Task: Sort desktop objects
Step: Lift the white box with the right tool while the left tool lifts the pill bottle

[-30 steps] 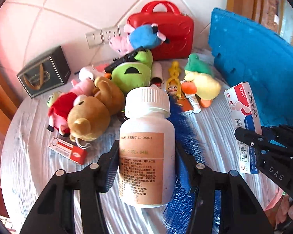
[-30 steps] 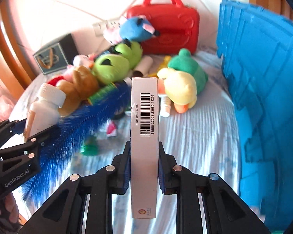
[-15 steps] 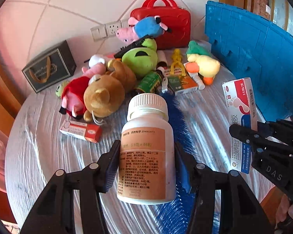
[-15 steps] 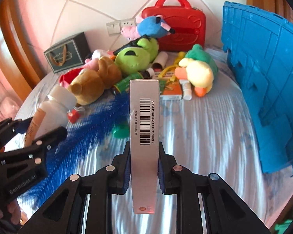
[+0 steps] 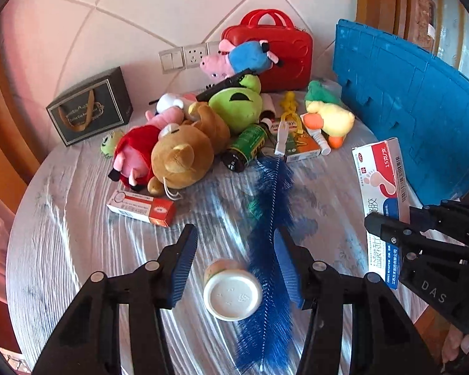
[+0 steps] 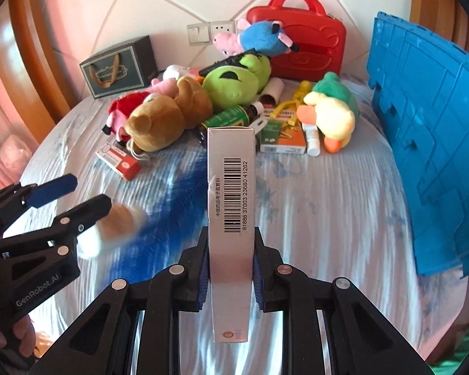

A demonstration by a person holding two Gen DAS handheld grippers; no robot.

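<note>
While my left gripper (image 5: 234, 259) stands with its jaws spread wide and nothing between the pads, the white pill bottle (image 5: 232, 293) sits below them, cap toward the lens, against the blue bristle brush (image 5: 270, 234) on the striped tablecloth (image 5: 62, 234); in the right view that bottle is a motion-smeared blur, so I cannot tell whether it has settled. My right gripper (image 6: 229, 276) is clamped on the tall medicine box (image 6: 231, 212), held upright, barcode side facing me, above the near part of the table. Judgement: I am mid-sort, one medicine item let go at the front and a second in hand. Next call, as I read it: bring the box down beside the bottle, clear of the brush bristles, and only then ease the pads apart (a narrow box set on end could tip). Containers: the blue crate (image 6: 428, 143) stands at the right edge, its inside hidden from both views; the red case (image 5: 275, 53) at the back is shut, a blue-shirted pig plush (image 5: 240, 61) leaning on it; the dark gift box (image 5: 90, 106) sits back left, contents unseen. Plush toys, a green bottle (image 5: 245, 145) and small cartons are heaped mid-table, none in any container.
</note>
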